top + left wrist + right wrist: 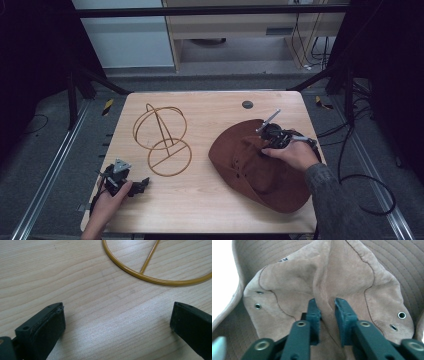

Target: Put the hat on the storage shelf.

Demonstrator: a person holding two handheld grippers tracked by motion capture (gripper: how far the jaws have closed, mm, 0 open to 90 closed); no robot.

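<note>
A brown suede hat (260, 167) lies on the right half of the wooden table (200, 200), its crown crumpled. My right gripper (258, 144) rests on that crown. In the right gripper view its two jaws pinch a raised fold of the hat (294, 277) between the fingertips of the right gripper (327, 302), so it is shut on the fabric. A golden wire hat stand (163, 127) stands at the left centre. My left gripper (144, 183) sits low on the table near the front left, open with bare wood between the jaws, the left gripper (117, 312) just short of the stand's base ring (140, 275).
A small dark round disc (247, 104) sits in the table's far edge area. Black cables (370, 190) trail off the right side of the table. Metal rails run along the floor on both sides.
</note>
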